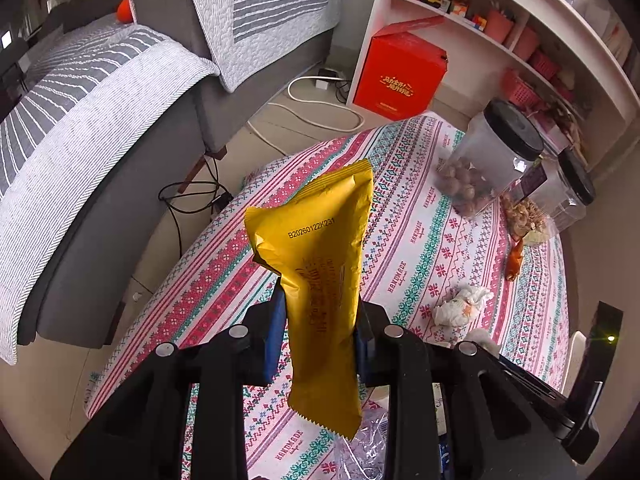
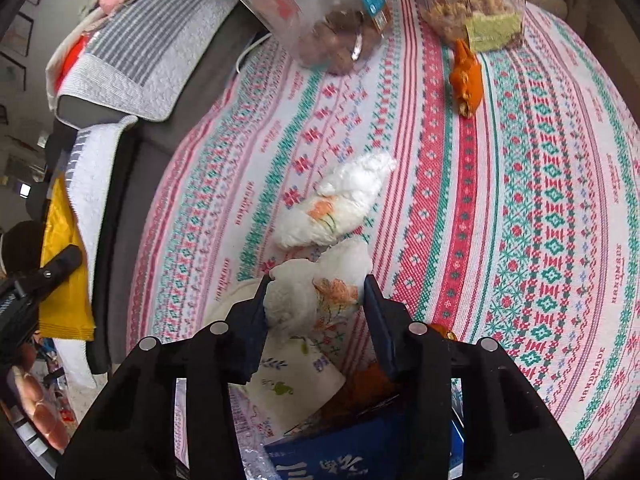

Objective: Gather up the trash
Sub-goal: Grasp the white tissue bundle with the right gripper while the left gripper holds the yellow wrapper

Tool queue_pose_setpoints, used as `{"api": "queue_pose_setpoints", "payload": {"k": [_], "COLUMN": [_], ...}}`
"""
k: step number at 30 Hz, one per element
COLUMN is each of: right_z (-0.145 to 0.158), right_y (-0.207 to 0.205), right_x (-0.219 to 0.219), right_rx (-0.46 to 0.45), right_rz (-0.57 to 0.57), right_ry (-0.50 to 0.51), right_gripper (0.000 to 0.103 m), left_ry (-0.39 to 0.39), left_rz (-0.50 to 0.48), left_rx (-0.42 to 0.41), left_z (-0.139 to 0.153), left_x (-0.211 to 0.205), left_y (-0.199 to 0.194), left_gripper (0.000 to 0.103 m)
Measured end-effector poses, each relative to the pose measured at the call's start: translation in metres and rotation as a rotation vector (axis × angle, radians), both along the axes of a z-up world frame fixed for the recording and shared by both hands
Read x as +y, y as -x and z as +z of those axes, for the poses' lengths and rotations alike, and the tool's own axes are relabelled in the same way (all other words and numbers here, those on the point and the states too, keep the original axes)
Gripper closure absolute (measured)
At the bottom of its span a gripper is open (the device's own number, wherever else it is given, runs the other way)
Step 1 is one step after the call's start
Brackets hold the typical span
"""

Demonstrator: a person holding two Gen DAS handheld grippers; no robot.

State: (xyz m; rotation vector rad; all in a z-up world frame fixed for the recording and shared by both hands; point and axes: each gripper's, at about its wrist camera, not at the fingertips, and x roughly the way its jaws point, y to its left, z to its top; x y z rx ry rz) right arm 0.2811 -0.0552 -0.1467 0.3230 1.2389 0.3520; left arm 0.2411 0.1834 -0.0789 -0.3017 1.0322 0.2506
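Observation:
My left gripper is shut on a yellow snack wrapper and holds it upright above the patterned tablecloth. The wrapper also shows at the left edge of the right wrist view. My right gripper is shut on a crumpled white tissue with an orange flower print, just above the table. A second crumpled tissue lies on the cloth ahead of it; it also shows in the left wrist view. An orange peel lies farther back.
Two clear jars with black lids hold nuts at the table's far side. Below my right gripper are a blue carton and more paper in a container. A grey sofa stands left of the table; a red box sits by white shelves.

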Motion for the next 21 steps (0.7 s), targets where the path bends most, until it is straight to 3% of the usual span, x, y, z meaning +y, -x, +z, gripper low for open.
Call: {"api": "queue_pose_setpoints", "payload": {"k": [21], "right_z": [0.071], "right_y": [0.022], "right_x": [-0.034], "right_rx": [-0.264], "right_rz": [-0.047], "right_ry": [0.060], "right_gripper": [0.061], "left_ry": [-0.049], "left_rz": [-0.040], "left_rx": [-0.083], "left_z": [0.023], "left_x": [-0.031], "left_y": [0.008], "left_gripper": [0.075]}}
